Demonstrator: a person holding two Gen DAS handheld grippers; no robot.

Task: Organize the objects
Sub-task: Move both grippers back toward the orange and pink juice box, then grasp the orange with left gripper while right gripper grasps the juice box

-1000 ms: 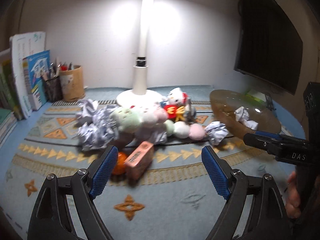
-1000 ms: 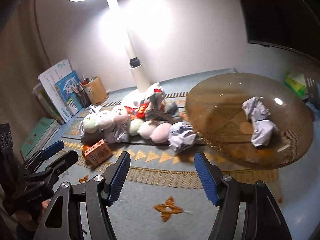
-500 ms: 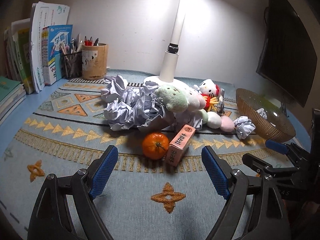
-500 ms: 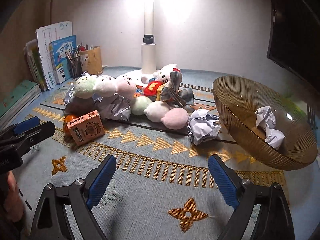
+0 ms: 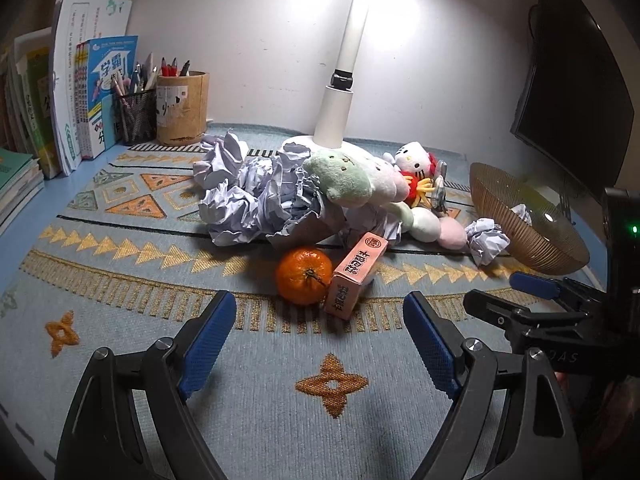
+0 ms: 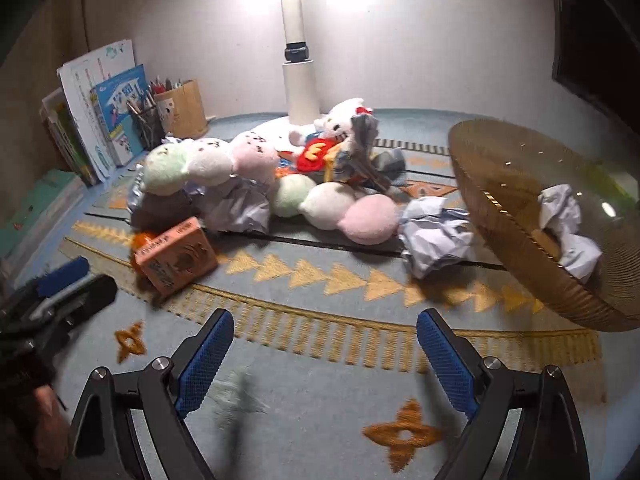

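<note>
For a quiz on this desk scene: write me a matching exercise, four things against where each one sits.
Things:
1. tangerine
2. loose paper ball
3. pen holder
4. crumpled paper

Places:
A. inside the amber bowl
B. at the back of the mat, beside the books
C. touching the pink box
D. on the mat, just outside the bowl

Pairs: 1-C, 2-D, 3-B, 4-A

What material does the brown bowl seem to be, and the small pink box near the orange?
Brown bowl: probably tinted glass or clear plastic, since it is see-through, glossy and finely ribbed. Pink box: likely thin printed cardboard, with matte faces, folded edges and printed characters.
</note>
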